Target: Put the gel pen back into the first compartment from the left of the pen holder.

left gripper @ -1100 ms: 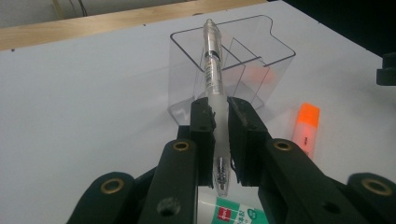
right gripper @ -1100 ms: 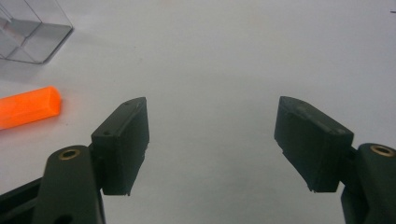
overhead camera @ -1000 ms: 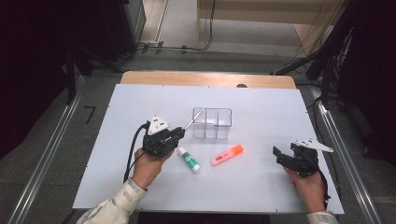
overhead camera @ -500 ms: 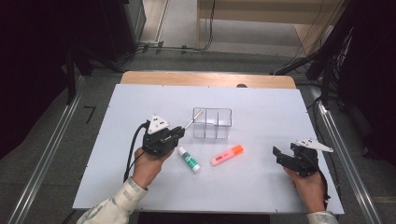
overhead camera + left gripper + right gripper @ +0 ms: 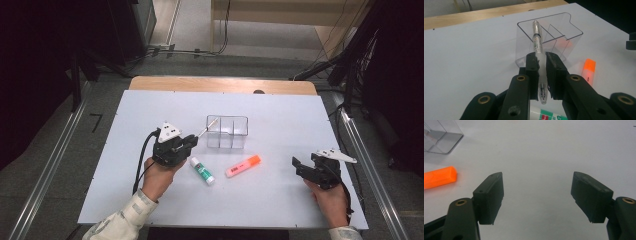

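The left gripper is clamped on a clear pen, which is pinched between the two black jaws about midway along its barrel. In the left gripper view the pen's far end is seen over the near left corner of a clear plastic organizer; whether the tip touches the rim cannot be told. In the high view the same pen is seen slanting up from the left gripper toward the left wall of the organizer.

The right gripper is held with its jaws spread wide apart, nothing between them, above bare white table. In the high view the right gripper is found near the right edge of the table, well apart from the organizer.

One organizer is counted, split by dividers into compartments; nothing is seen inside it, though its clear walls make this hard to judge. The exact number of compartments cannot be made out.

On the table, one orange highlighter is laid in front of the organizer, and one white glue stick with a green label lies just beside the left hand. In the left gripper view the glue stick is largely hidden under the jaws and cut off by the lower edge, and the highlighter is partly covered. In the right gripper view the highlighter and the organizer are cut off at the left edge.
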